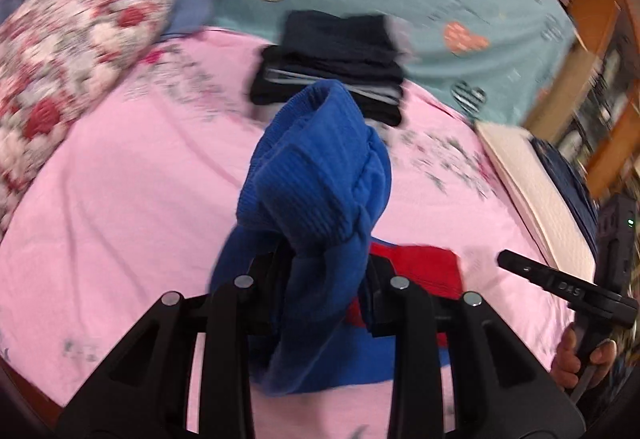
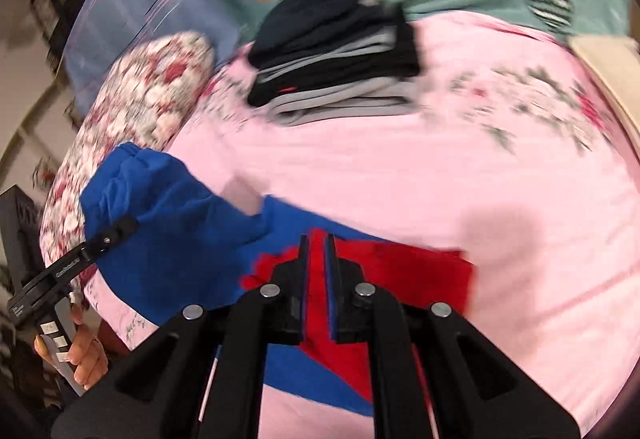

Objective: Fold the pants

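Jaws — left gripper [image 1: 320, 271] clamps pants [image 1: 320, 175], right gripper [image 2: 318, 239] nearly closed — one folded stack [image 2: 336, 51]

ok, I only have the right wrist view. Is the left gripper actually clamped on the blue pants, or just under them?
Observer: Clamped. The left wrist view shows the blue pants bunched between the left gripper's fingers.
Operator: Which part did it grab?
Observer: Just below a ribbed hem, which stands up past the fingertips.
Operator: And my right gripper from outside?
Observer: The right gripper hangs over the pink sheet, beside the red panel, with no cloth in it.
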